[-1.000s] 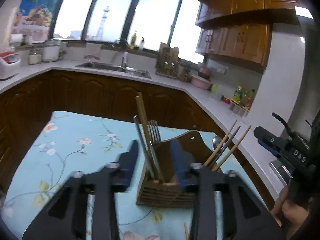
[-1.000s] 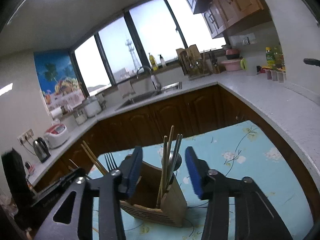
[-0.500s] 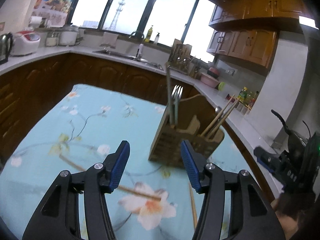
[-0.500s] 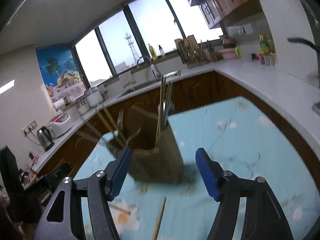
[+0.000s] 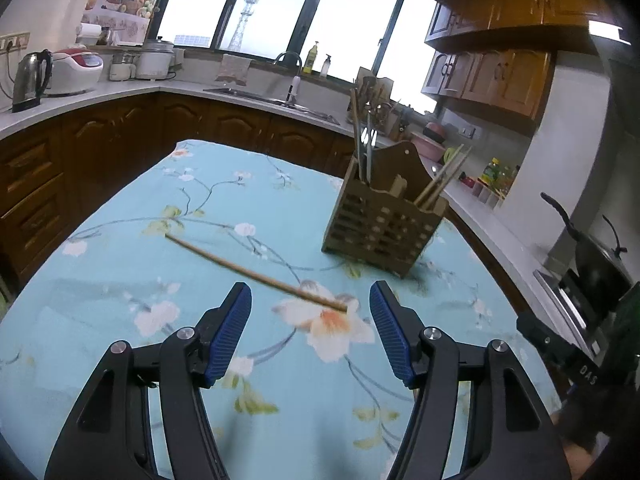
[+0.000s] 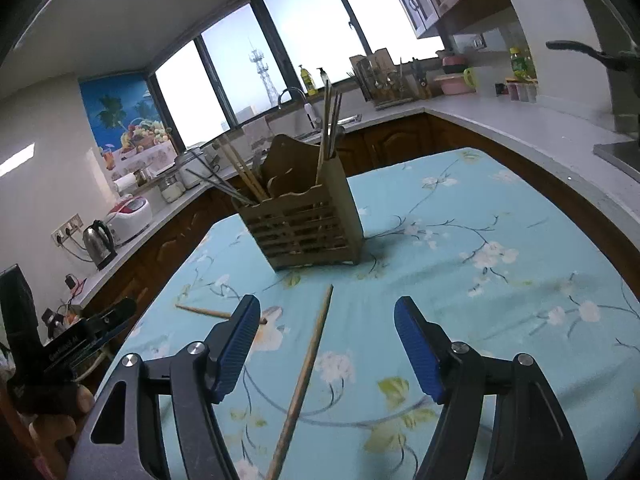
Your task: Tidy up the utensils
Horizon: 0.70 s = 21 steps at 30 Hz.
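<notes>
A wooden slatted utensil holder [image 5: 384, 228] stands on the table with chopsticks and metal utensils upright in it; it also shows in the right wrist view [image 6: 304, 228]. One loose wooden chopstick [image 5: 256, 272] lies on the cloth just beyond my left gripper [image 5: 310, 332], which is open and empty. A second chopstick [image 6: 304, 372] lies between the pads of my right gripper [image 6: 326, 348], which is open and empty above the cloth. The first chopstick [image 6: 212, 313] shows partly behind the right gripper's left finger.
The table has a light blue floral cloth [image 5: 120, 264]. The other gripper shows at the right edge of the left wrist view [image 5: 568, 356] and at the left edge of the right wrist view [image 6: 80, 344]. Kitchen counters [image 6: 520, 120] with a kettle [image 5: 28, 80] and sink surround the table.
Both grippers have drawn back from the utensil holder and tilted down toward the cloth. Two loose chopsticks have come into view on the table. Both sets of jaws stand wider than one second ago.
</notes>
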Available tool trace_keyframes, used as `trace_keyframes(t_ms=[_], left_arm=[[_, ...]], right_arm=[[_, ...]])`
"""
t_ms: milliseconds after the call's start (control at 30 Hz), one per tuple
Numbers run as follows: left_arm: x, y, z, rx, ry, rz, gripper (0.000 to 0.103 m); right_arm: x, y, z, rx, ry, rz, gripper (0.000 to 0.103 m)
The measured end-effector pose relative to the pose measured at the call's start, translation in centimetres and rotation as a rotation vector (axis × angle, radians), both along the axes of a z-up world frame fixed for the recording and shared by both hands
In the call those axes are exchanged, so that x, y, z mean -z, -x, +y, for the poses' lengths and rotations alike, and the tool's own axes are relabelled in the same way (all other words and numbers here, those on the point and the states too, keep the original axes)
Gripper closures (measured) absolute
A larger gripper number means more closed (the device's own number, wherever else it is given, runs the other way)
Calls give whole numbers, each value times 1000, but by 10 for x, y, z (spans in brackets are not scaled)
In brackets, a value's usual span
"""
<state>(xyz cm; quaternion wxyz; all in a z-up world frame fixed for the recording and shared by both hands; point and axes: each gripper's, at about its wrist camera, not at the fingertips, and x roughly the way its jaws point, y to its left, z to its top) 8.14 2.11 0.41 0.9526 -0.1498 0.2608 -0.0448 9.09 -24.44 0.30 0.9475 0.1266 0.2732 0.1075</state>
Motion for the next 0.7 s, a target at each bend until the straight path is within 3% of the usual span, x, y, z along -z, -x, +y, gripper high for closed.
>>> trace_keyframes(t_ms=[200, 233, 300, 333, 433, 700], left_arm=[[-9, 28, -7, 1, -62, -68, 34], [-12, 35, -9, -3, -77, -91, 26], [-16, 48, -12, -16, -113, -158, 10], [-17, 56, -13, -32, -133, -194, 1], [-12, 73, -17, -53, -184, -264, 0], [7, 75, -17, -67, -212, -221, 0]], right_arm=[[-15, 33, 10, -14, 76, -103, 27], [-20, 42, 12, -13, 97, -146, 23], [-27, 61, 16, -5, 141, -241, 2], [-28, 72, 18, 4, 162, -288, 0], [-25, 93, 24, 24, 228, -377, 0], [-5, 95, 17, 51, 238, -327, 0]])
